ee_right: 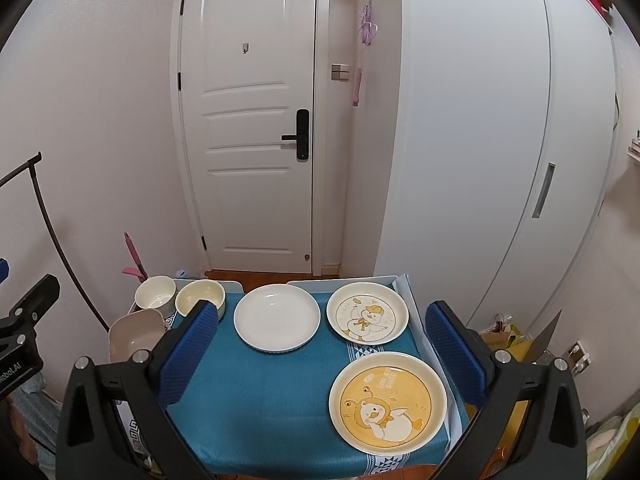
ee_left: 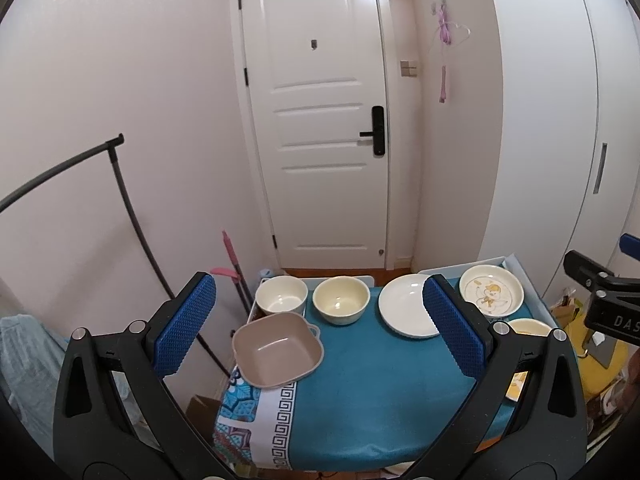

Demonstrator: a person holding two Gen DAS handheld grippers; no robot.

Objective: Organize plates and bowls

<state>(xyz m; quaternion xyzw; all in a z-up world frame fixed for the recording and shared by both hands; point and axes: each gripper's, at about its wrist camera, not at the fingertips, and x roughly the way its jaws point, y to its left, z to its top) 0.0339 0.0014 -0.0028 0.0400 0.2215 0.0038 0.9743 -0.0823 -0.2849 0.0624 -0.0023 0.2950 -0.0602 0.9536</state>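
On the teal-clothed table (ee_left: 360,380) (ee_right: 260,392) stand a square beige bowl (ee_left: 277,349) (ee_right: 134,334) at front left, a white round bowl (ee_left: 281,295) (ee_right: 155,292) and a cream bowl (ee_left: 341,299) (ee_right: 200,297) behind it. A plain white plate (ee_left: 406,310) (ee_right: 277,317), a duck plate (ee_left: 491,290) (ee_right: 367,313) and a yellow duck plate (ee_right: 387,400) lie to the right. My left gripper (ee_left: 320,328) is open and empty above the table's front. My right gripper (ee_right: 322,354) is open and empty above the plates.
A white door (ee_left: 320,120) stands behind the table, a white wardrobe (ee_right: 500,140) to the right. A black rail stand (ee_left: 128,208) and a pink-handled tool (ee_left: 232,260) are at the left. Bags and clutter (ee_right: 508,340) lie on the floor at right.
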